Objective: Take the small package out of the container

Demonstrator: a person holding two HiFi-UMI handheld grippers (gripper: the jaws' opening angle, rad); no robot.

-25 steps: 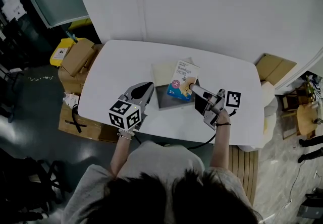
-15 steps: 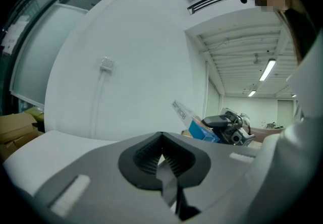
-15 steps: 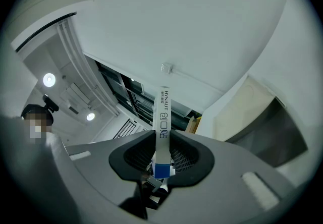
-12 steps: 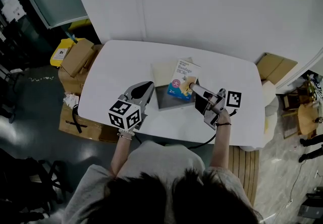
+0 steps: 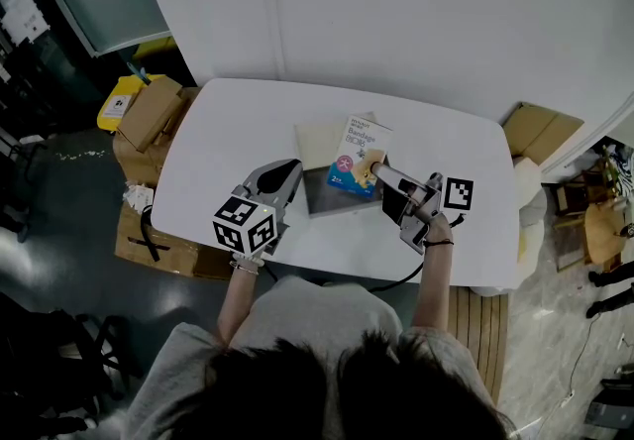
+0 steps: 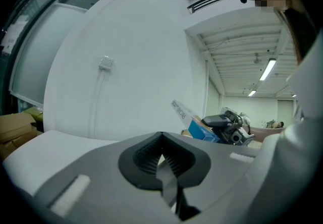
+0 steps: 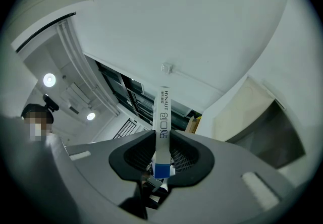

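The right hand-held gripper [image 5: 377, 171] is clenched on a blue and white bandage box [image 5: 359, 153], pinching it by one lower corner. Seen along the jaws, the box stands edge-on between the pads [image 7: 177, 157]. It is tilted over the open grey container [image 5: 322, 198], whose pale lid [image 5: 313, 142] is raised behind it, around the middle of the white counter [image 5: 228, 131]. The left hand-held gripper [image 5: 290, 170] is closed on nothing, just left of the container, towards the counter's front edge.
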